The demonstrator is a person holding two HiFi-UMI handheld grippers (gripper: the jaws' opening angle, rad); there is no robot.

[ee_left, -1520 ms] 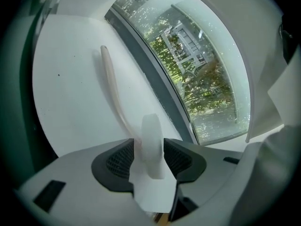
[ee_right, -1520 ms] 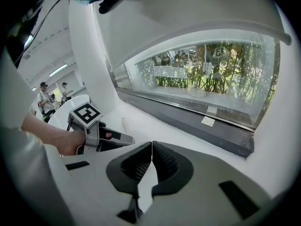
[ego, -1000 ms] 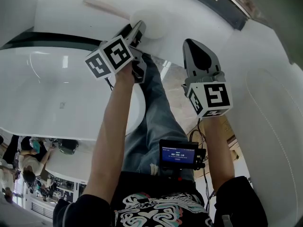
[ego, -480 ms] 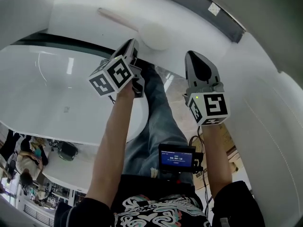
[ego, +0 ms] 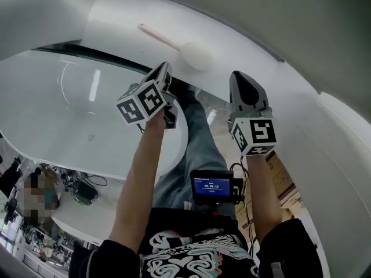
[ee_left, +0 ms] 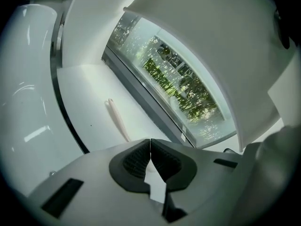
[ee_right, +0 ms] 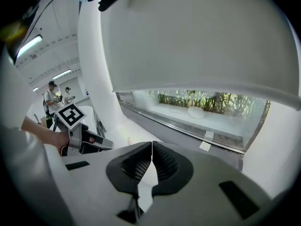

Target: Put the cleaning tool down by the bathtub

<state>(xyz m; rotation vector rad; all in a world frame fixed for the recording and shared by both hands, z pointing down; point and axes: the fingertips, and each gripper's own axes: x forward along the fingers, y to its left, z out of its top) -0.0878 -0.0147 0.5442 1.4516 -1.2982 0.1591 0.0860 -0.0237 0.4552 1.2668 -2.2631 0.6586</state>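
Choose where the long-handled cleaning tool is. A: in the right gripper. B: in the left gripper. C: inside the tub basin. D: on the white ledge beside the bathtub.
D: the cleaning tool lies free on the ledge beyond both grippers; the left gripper has just closed on nothing and the right gripper is shut empty.

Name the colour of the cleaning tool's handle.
Pale pink handle; the head view shows it best.

My left gripper (ee_left: 150,145) has just closed its jaws, empty; the tool (ee_left: 117,121) lies on the ledge (ee_left: 84,98) beyond.
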